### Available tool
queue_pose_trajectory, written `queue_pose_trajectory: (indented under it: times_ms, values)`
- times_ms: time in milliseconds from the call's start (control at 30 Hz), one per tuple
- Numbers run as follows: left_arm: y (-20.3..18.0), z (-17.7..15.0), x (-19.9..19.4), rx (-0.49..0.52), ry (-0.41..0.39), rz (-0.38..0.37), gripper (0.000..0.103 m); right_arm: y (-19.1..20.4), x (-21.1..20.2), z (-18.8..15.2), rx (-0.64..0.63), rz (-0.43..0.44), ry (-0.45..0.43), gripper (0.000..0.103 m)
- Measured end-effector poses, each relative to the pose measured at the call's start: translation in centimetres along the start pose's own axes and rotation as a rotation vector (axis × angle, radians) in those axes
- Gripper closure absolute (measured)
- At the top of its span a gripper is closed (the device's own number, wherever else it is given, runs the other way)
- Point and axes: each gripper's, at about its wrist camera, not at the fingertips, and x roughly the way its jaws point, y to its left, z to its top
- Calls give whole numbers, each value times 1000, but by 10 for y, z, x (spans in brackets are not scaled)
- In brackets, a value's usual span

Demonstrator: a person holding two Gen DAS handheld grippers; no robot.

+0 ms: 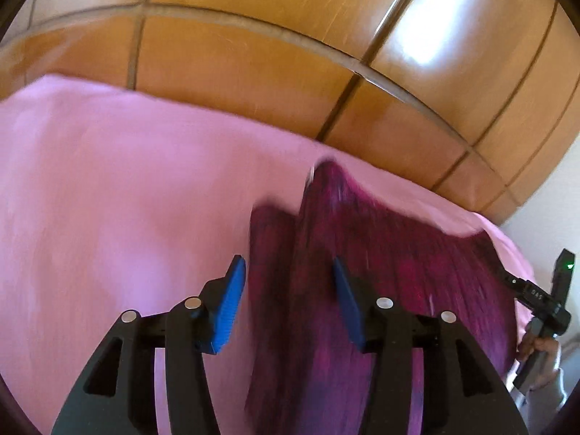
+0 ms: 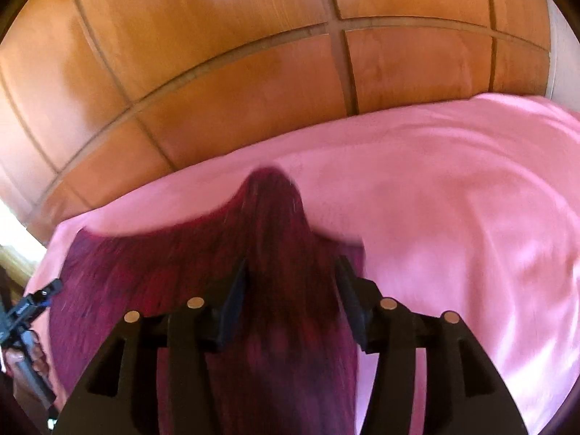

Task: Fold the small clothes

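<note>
On my left wrist camera, my left gripper [image 1: 288, 282] has its blue pads [image 1: 228, 308] spread apart with nothing between them; the left edge of the magenta garment [image 1: 380, 272] runs under the gap, and I can't tell whether the pads touch it. The garment lies on the pink bed cover [image 1: 108, 188], right of centre in this view, its far edge bunched up into a peak. Everything is motion-blurred. At the far right I see my right gripper [image 1: 543, 297], held in my right hand [image 1: 540, 355].

On the right wrist camera, my right gripper [image 2: 291, 290] is also spread, the garment [image 2: 282, 253] rising between its pads; I cannot tell if there is contact. A wooden panelled wardrobe [image 2: 217, 72] stands beyond the bed.
</note>
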Motion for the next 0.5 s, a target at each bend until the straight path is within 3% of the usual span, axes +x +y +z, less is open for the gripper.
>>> queue_pose_trajectory:
  times_ms: [100, 200, 267, 333, 367, 400, 433, 500]
  values:
    - [14, -46, -26, -14, 6, -53, 49, -13, -33, -40, 17, 83, 4, 50]
    - [29, -88, -45, -85, 19, -105, 38, -22, -61, -81, 26, 120, 25, 50]
    - [32, -102, -46, -103, 29, -124, 38, -23, -67, -100, 17, 120, 41, 53]
    - [32, -110, -44, -116, 37, -137, 40, -22, -66, -114, 24, 127, 54, 70]
    - [30, -111, -42, -114, 43, -146, 48, -21, -64, -116, 29, 118, 51, 76]
    - [28, -110, -37, -114, 65, -183, 74, -20, -65, -118, 34, 112, 49, 85]
    - [26, -110, -36, -112, 79, -198, 84, -18, -66, -118, 46, 116, 49, 89]
    - [19, -106, -42, -79, 68, -179, 92, -14, -74, -112, 52, 119, 28, 91]
